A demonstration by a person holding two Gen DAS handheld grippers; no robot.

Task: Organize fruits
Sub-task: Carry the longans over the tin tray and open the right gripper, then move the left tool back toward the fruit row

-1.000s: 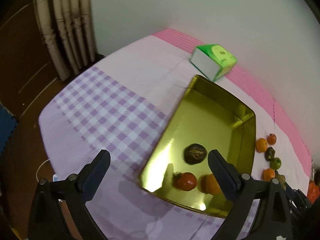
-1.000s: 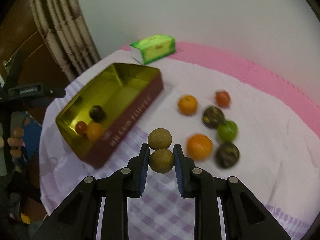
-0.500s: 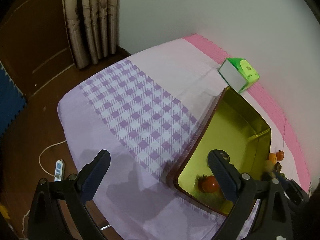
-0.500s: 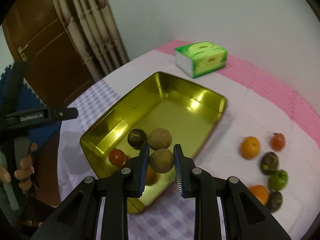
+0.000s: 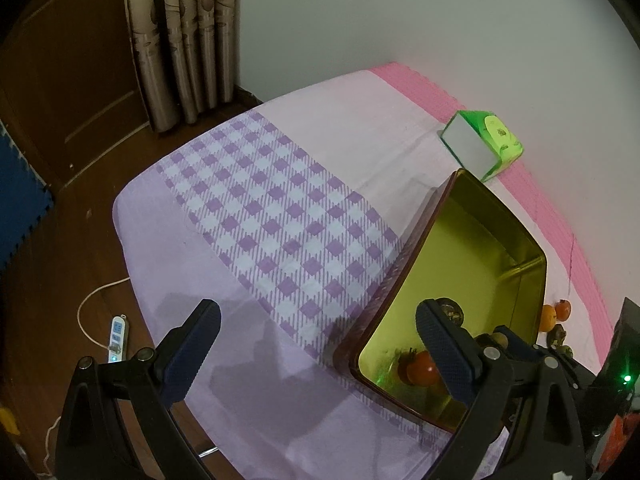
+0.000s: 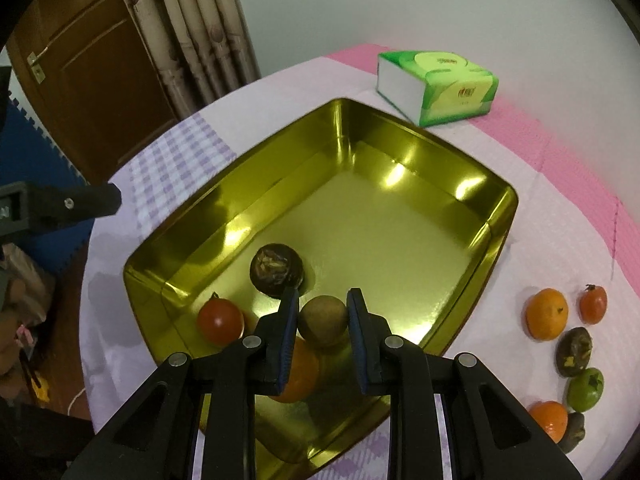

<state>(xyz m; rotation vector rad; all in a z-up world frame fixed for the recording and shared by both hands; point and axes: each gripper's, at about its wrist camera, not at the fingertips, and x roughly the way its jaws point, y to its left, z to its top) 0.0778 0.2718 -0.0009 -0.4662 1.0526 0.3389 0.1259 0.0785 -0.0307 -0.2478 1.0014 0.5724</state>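
A gold tin tray [image 6: 496, 240] sits on the cloth-covered table. My right gripper [image 6: 323, 316] is shut on a brown round fruit [image 6: 323, 321] and holds it over the tray's near end. In the tray lie a dark wrinkled fruit [image 6: 275, 270], a red tomato [image 6: 220, 321] and an orange [image 6: 300, 372] partly under my fingers. My left gripper [image 5: 316, 340] is open and empty, above the checked cloth beside the tray [image 5: 480, 248]. Several loose fruits lie right of the tray: an orange [image 6: 546, 313], a small tomato [image 6: 593, 304], a dark fruit [image 6: 575, 351], a green fruit [image 6: 586, 385].
A green tissue box [image 6: 438, 86] stands behind the tray near the wall. The table edge [image 5: 132, 248] drops to a wooden floor with a power strip [image 5: 116, 334]. Curtains [image 6: 192, 32] and a door [image 6: 92, 68] stand at the left.
My right gripper has carried the brown fruit from the cloth over the tray and lowered it. Only one brown fruit shows at the fingers now. The left gripper has swung away to the left.
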